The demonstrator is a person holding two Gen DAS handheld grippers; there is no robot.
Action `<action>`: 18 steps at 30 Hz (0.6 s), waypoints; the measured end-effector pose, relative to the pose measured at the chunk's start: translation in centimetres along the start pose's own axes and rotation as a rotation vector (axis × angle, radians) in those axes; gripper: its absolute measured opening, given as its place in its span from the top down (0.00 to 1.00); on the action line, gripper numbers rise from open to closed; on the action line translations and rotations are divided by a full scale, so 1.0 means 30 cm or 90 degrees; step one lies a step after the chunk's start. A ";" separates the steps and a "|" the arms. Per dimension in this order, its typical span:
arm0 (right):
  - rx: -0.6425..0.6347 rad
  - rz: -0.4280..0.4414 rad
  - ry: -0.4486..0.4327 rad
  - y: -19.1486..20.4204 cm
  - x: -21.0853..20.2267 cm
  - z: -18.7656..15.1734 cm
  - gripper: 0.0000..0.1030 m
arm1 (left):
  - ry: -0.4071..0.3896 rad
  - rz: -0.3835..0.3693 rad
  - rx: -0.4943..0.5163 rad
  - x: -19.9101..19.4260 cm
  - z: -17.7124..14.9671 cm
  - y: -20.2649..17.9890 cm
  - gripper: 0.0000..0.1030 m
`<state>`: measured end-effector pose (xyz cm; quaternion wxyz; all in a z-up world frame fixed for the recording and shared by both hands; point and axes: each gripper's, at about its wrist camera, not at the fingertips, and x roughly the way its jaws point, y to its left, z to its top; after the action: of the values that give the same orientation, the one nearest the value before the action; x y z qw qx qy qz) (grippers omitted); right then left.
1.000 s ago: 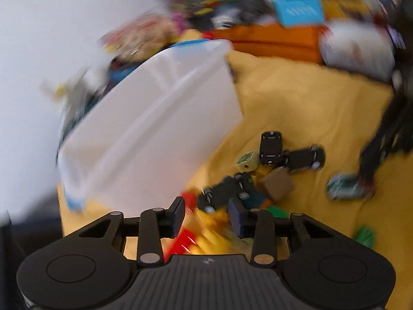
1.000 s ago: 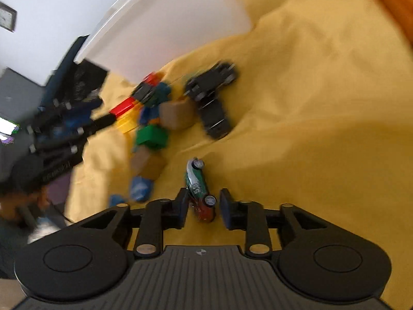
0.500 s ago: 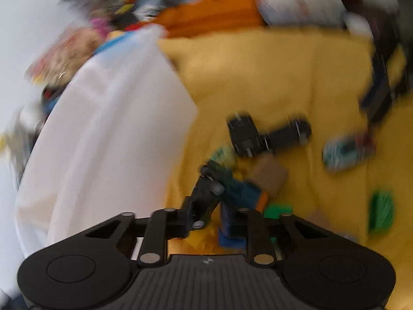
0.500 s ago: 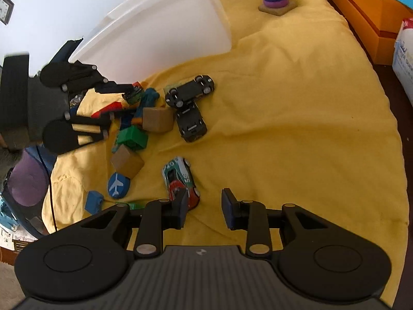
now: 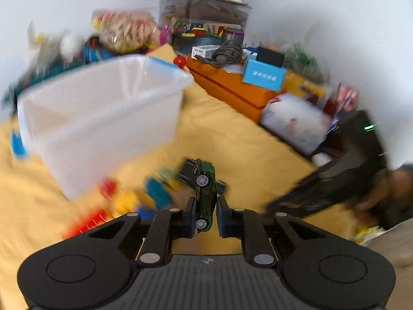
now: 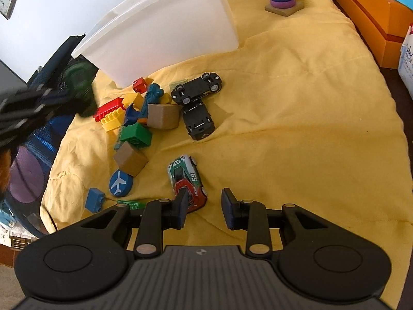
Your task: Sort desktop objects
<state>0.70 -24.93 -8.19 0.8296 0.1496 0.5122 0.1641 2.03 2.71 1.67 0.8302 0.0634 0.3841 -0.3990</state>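
Left gripper (image 5: 205,215) clamped on green toy car (image 5: 205,193), held on edge above yellow cloth (image 5: 227,129), near white bin (image 5: 103,118). Narrow pinch on rear; could pivot or slip. Right gripper (image 6: 204,206) half open, empty, beside racing car (image 6: 187,180).

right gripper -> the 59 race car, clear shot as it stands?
Probably yes. The right gripper has its jaws open and empty, and the race car lies on the yellow cloth just ahead, its tail by the left jaw. Nothing sits between them; the car is slightly off-centre, so a small sideways shift looks needed.
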 end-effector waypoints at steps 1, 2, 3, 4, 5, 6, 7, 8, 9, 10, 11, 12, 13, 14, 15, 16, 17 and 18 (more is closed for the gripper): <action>-0.001 0.001 0.001 0.001 0.002 0.000 0.68 | 0.003 -0.013 -0.024 -0.005 -0.026 -0.007 0.82; -0.003 0.002 0.003 0.002 0.006 0.000 0.68 | 0.005 -0.023 -0.047 -0.012 -0.057 -0.015 0.82; -0.004 0.003 0.004 0.004 0.008 -0.001 0.68 | 0.007 -0.028 -0.066 -0.015 -0.086 -0.019 0.82; -0.005 0.003 0.004 0.006 0.009 -0.001 0.68 | 0.013 -0.035 -0.086 -0.017 -0.113 -0.021 0.82; -0.006 0.005 0.004 0.007 0.011 0.000 0.68 | 0.020 -0.042 -0.106 -0.013 -0.138 -0.017 0.82; -0.008 0.007 0.005 0.009 0.013 0.000 0.67 | 0.025 -0.048 -0.129 -0.009 -0.168 -0.013 0.82; -0.009 0.008 0.006 0.010 0.015 0.001 0.67 | 0.030 -0.056 -0.151 -0.008 -0.197 -0.010 0.82; -0.010 0.008 0.008 0.012 0.018 0.000 0.66 | 0.038 -0.064 -0.170 -0.005 -0.222 -0.003 0.82; -0.012 0.008 0.010 0.015 0.021 0.000 0.66 | 0.042 -0.069 -0.188 -0.003 -0.246 0.003 0.82; -0.015 0.008 0.012 0.017 0.023 0.000 0.66 | 0.045 -0.077 -0.204 0.002 -0.263 0.009 0.82; -0.017 0.009 0.014 0.019 0.025 0.000 0.66 | 0.048 -0.087 -0.222 0.010 -0.278 0.015 0.82; -0.020 0.009 0.015 0.020 0.027 0.000 0.66 | 0.050 -0.096 -0.244 0.017 -0.295 0.024 0.82; -0.021 0.009 0.016 0.022 0.028 0.000 0.65 | 0.049 -0.108 -0.269 0.024 -0.312 0.034 0.82; -0.022 0.009 0.017 0.022 0.029 0.000 0.65 | 0.049 -0.122 -0.299 0.032 -0.331 0.047 0.82; -0.023 0.010 0.016 0.022 0.030 0.000 0.65 | 0.050 -0.130 -0.322 0.041 -0.347 0.058 0.82; -0.021 0.010 0.016 0.023 0.032 -0.002 0.64 | 0.052 -0.135 -0.341 0.048 -0.362 0.069 0.82; -0.021 0.010 0.018 0.023 0.032 -0.003 0.64 | 0.056 -0.135 -0.357 0.055 -0.378 0.079 0.82; -0.022 0.009 0.019 0.024 0.033 -0.002 0.64 | 0.060 -0.126 -0.366 0.061 -0.390 0.086 0.82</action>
<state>0.96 -23.86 -8.72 0.8234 0.1365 0.5202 0.1812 -2.30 8.15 -8.27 0.7523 -0.1932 0.5238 -0.3499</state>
